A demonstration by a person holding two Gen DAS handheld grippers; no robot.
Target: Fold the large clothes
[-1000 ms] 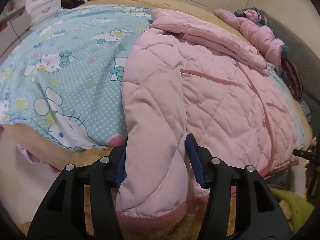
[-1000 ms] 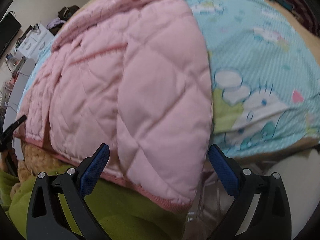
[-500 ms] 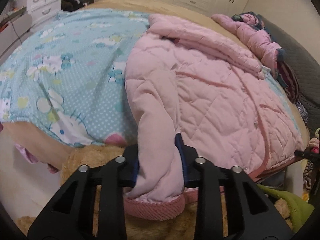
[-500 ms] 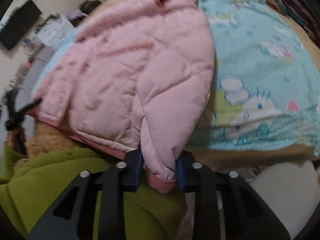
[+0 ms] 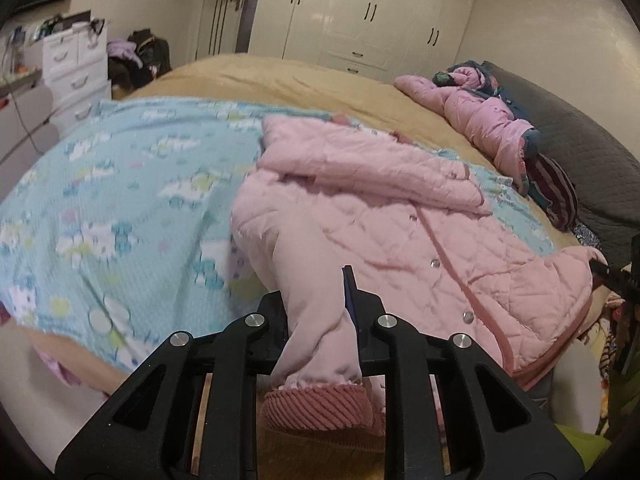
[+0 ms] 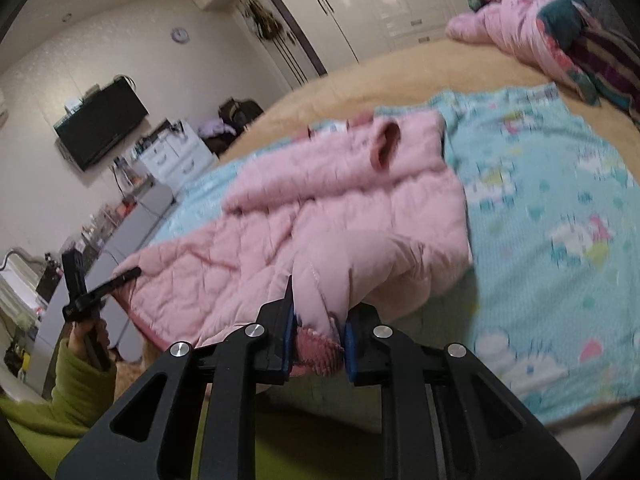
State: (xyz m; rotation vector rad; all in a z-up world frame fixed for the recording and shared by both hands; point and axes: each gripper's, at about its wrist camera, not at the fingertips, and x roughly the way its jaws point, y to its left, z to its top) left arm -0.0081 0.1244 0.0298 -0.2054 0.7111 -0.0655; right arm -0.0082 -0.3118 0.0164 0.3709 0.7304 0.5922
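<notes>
A pink quilted jacket [image 5: 384, 216] lies on a blue cartoon-print sheet [image 5: 120, 208] on the bed, its sleeves folded across the top. My left gripper [image 5: 316, 300] is shut on the jacket's bottom corner by its ribbed hem and holds it lifted. My right gripper [image 6: 318, 322] is shut on the other bottom corner of the jacket [image 6: 340, 208], also lifted off the sheet [image 6: 560, 220]. The left gripper [image 6: 120, 280] also shows in the right wrist view, and the right gripper's tip [image 5: 612, 276] shows in the left wrist view.
A second pink coat [image 5: 476, 120] and striped clothes [image 5: 556, 196] lie by the dark headboard [image 5: 592, 160]. A tan blanket [image 5: 280, 80] covers the far bed. White drawers [image 5: 76, 68] and wardrobes [image 5: 368, 16] stand beyond. A wall TV [image 6: 100, 124] hangs at left.
Both grippers closed on the jacket's bottom corners and lifted them up and forward over the jacket. The hem has risen off the bed edge.
</notes>
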